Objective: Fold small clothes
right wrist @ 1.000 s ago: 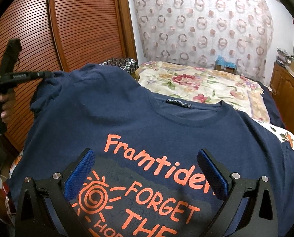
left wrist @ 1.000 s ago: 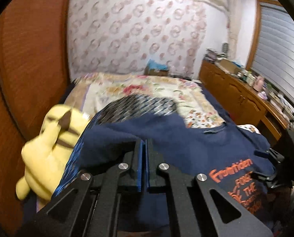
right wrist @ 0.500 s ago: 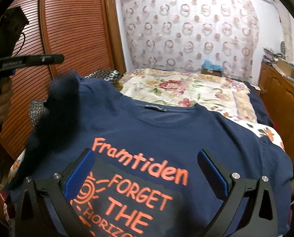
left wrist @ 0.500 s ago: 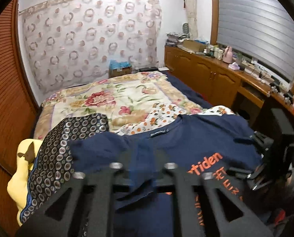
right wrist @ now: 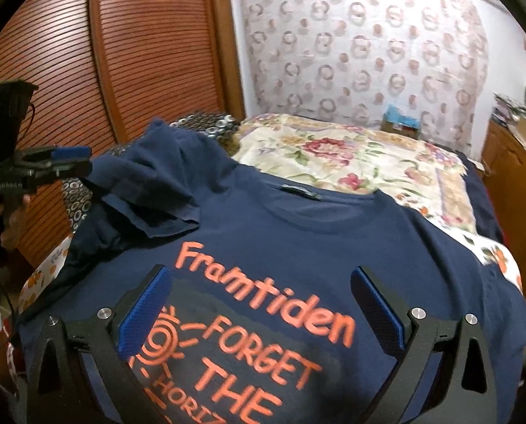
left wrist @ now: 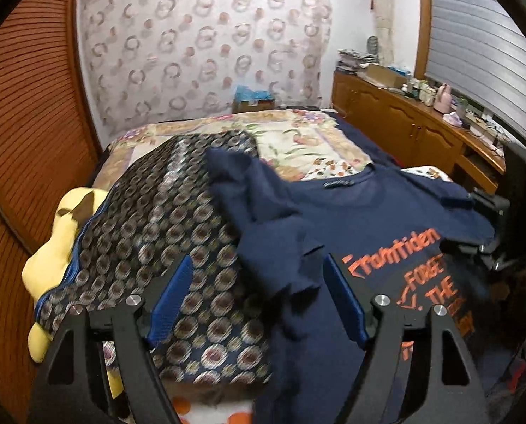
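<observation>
A navy T-shirt with orange print lies face up on the bed. Its left sleeve is folded in over the shoulder; it also shows in the left wrist view. My left gripper is open and empty just above the sleeve's end; in the right wrist view it hangs left of the shirt. My right gripper is open and empty over the printed chest, and shows at the right edge of the left wrist view.
A dark ring-patterned pillow and a yellow plush toy lie left of the shirt. A floral bedspread covers the bed beyond. A wooden louvred wardrobe stands left, a wooden sideboard right.
My left gripper was shut on the sleeve, carried it inward over the shirt, then opened and let it drop. My right gripper stayed open over the print.
</observation>
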`<action>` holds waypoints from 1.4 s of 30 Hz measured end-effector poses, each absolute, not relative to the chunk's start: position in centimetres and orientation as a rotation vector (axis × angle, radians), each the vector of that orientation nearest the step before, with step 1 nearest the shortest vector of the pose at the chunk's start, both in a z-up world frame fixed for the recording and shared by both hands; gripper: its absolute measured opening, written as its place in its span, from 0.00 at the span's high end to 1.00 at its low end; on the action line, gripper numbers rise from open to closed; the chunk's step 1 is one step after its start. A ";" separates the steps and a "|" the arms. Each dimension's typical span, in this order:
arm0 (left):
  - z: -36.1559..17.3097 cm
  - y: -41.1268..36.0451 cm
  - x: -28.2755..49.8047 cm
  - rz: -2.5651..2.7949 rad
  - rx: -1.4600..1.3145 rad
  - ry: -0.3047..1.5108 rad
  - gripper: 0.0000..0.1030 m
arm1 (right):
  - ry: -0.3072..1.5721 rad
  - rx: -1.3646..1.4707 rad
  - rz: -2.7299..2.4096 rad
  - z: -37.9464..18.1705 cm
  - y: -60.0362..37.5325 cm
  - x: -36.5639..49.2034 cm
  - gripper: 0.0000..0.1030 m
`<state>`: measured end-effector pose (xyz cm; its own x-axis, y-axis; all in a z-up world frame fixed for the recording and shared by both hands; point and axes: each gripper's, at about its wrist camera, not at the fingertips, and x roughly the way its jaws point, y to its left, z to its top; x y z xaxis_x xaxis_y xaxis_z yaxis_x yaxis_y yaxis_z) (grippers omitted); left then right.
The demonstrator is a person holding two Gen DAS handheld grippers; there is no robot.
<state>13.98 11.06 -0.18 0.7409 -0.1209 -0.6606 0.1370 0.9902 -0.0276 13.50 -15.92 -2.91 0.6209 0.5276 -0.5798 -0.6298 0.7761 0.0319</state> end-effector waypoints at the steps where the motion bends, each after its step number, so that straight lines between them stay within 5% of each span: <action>1: -0.3 11.0 13.9 -0.134 0.022 0.724 0.25 | 0.604 -0.191 0.692 -2.7 -15.0 13.9 0.05; 7: -0.7 12.6 12.4 -0.112 -0.019 0.704 0.25 | 0.609 -0.226 0.861 -2.5 -8.9 15.5 0.22; 15: -1.2 14.3 11.4 -0.086 -0.057 0.701 0.25 | 0.680 -0.385 0.919 -6.7 -0.8 19.0 0.31; 20: -1.8 14.6 11.3 -0.084 -0.069 0.706 0.25 | 0.698 -0.437 0.909 -7.8 1.3 21.4 0.53; 27: -2.4 14.6 11.5 -0.088 -0.079 0.715 0.25 | 0.702 -0.432 0.906 -8.2 1.3 23.3 0.96; 37: -2.3 13.5 12.1 -0.116 -0.075 0.707 0.25 | 0.572 -0.242 0.743 -3.6 -7.3 22.5 0.97; 38: -2.3 13.4 12.2 -0.123 -0.076 0.706 0.25 | 0.570 -0.260 0.710 -3.7 -7.5 22.5 0.94; 40: -2.3 13.1 12.3 -0.133 -0.074 0.703 0.25 | 0.578 -0.286 0.640 -3.8 -7.2 22.2 0.66; 42: -2.2 12.5 12.1 -0.138 -0.065 0.701 0.25 | 0.581 -0.271 0.625 -4.1 -8.1 21.3 0.61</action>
